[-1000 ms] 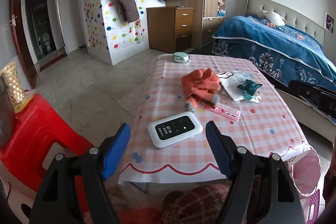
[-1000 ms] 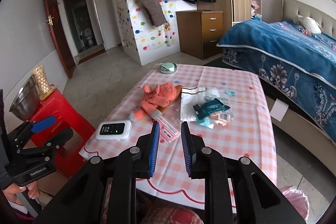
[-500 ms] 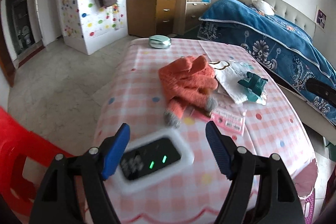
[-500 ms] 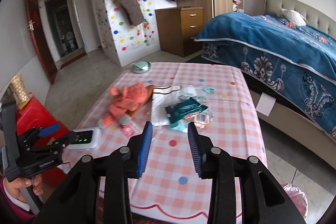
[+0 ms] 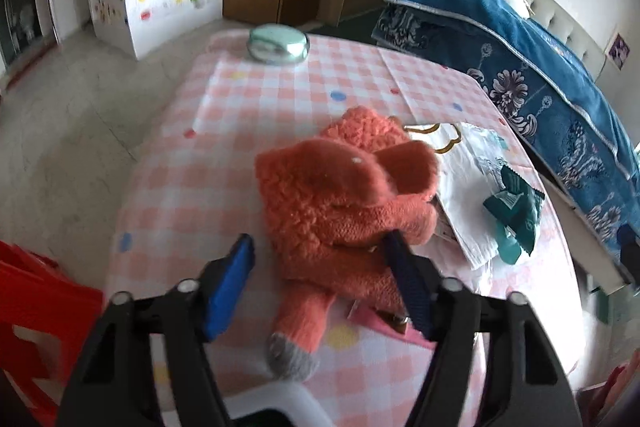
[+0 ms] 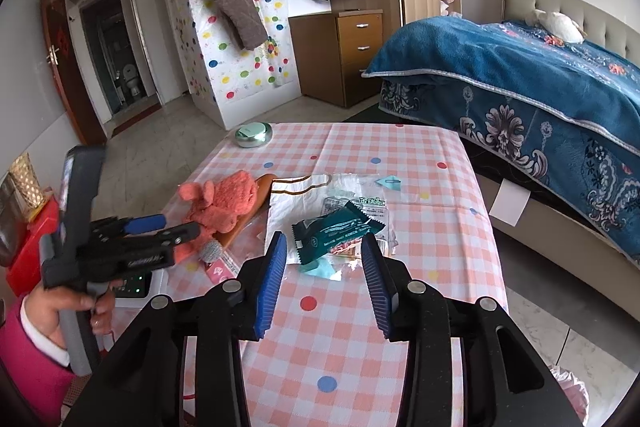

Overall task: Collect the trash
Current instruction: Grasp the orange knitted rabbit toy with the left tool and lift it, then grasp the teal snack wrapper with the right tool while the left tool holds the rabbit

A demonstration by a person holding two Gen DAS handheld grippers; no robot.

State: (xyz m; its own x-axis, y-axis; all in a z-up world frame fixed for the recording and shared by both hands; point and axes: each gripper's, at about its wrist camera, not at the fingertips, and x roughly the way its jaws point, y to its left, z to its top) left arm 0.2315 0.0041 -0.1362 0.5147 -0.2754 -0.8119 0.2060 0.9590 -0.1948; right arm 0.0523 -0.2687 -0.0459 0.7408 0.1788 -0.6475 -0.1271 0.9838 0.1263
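A table (image 6: pixel 420 211) covered in a pink-and-white checked cloth with coloured dots stands beside a bed under a blue blanket (image 6: pixel 520 79). The right gripper (image 6: pixel 324 269) hovers low over the near part of the table, its blue-padded fingers spread wide with nothing between them. Just beyond its tips lies the trash: a dark green wrapper (image 6: pixel 340 231) with pale printed writing too small to read, resting on a white plastic bag (image 6: pixel 300 203) and a clear packet printed with green characters. The left gripper (image 5: pixel 320 259), held in a person's hand (image 6: pixel 68 303), also has its fingers wide apart and empty; they straddle an orange knitted glove (image 5: pixel 344 203) to the left of the wrapper, the right finger touching its edge. A white device (image 6: pixel 140 283) with small green lights sits beneath that gripper. A round green tin (image 6: pixel 254 134) rests at the table's far edge.
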